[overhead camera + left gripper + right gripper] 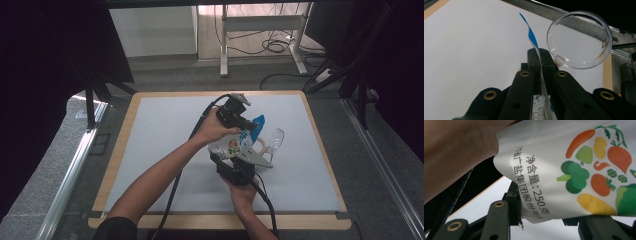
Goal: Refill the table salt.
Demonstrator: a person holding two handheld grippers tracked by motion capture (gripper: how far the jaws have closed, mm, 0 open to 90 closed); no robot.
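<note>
A white pouch (235,145) printed with vegetables and topped by a blue strip is held up over the white tabletop (160,150) between both grippers. My left gripper (244,122) comes in from above and is shut on the pouch's blue top edge (532,35); in the left gripper view its jaws (540,56) pinch the thin film. My right gripper (240,162) rises from below and is shut on the pouch's lower end (564,170), which sits between its jaws (544,216). A clear round plastic cup (274,139) (579,40) stands just right of the pouch.
The table has a wooden rim (117,150). Metal rails (70,175) run along both sides of it. A desk frame with loose cables (270,45) stands behind. A forearm (456,152) takes up the upper left of the right gripper view.
</note>
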